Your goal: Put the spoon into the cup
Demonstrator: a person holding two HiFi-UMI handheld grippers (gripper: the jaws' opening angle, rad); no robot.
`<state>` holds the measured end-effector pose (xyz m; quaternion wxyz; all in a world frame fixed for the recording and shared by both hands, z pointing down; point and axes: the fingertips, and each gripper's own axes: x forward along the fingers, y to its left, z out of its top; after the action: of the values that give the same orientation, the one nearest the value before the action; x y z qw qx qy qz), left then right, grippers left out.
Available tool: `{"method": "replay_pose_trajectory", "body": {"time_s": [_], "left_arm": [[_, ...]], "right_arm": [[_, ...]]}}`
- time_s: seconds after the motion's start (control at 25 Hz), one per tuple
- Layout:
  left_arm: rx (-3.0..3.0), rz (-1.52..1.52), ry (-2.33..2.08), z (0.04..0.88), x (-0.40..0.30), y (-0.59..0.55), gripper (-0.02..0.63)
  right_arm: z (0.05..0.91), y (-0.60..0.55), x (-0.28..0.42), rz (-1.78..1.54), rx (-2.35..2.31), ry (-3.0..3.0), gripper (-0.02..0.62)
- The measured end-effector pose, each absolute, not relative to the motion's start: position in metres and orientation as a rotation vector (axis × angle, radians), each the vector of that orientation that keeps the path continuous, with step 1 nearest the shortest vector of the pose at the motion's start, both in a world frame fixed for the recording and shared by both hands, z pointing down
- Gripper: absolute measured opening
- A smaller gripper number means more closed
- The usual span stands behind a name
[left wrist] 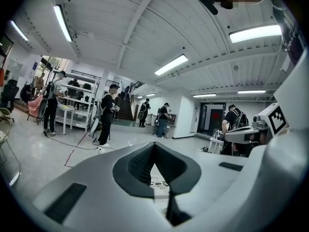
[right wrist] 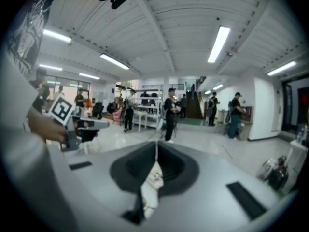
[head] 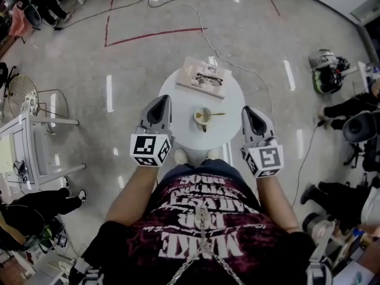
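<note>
Both clenched, empty: left tool (head: pixel 161 103), right tool (head: pixel 248 113), flanking round desk (head: pixel 181 136). spoon (head: pixel 217 114) sits in cup (head: pixel 203 117) between tools, handle toward right tool

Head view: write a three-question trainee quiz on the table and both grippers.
1. True or false: the spoon rests in the cup on the round table.
2. What lies on the book? A glasses, B phone, C pen.
3. Fill in: the left gripper and right gripper both have jaws ___, holding nothing.
Key: 1 true; 2 A; 3 shut.
</note>
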<state>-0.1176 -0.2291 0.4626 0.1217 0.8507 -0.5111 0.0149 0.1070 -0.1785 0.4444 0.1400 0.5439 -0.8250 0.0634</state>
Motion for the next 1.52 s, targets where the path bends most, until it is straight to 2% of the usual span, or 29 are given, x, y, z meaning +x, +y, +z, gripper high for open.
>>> {"method": "replay_pose_trajectory", "body": {"time_s": [0.48,1.52], "left_arm": [[2.329,0.078,-1.520,0.520,-0.108,-0.244,0.026],[2.175,0.410,-1.389,0.657,-0.072,-0.240,0.025]], "right_arm": [[0.490,-0.204,0.116,0.228,1.411,-2.419,0.034],[0.705,-0.196,0.122,0.662,0.889,-2.227,0.048]]}}
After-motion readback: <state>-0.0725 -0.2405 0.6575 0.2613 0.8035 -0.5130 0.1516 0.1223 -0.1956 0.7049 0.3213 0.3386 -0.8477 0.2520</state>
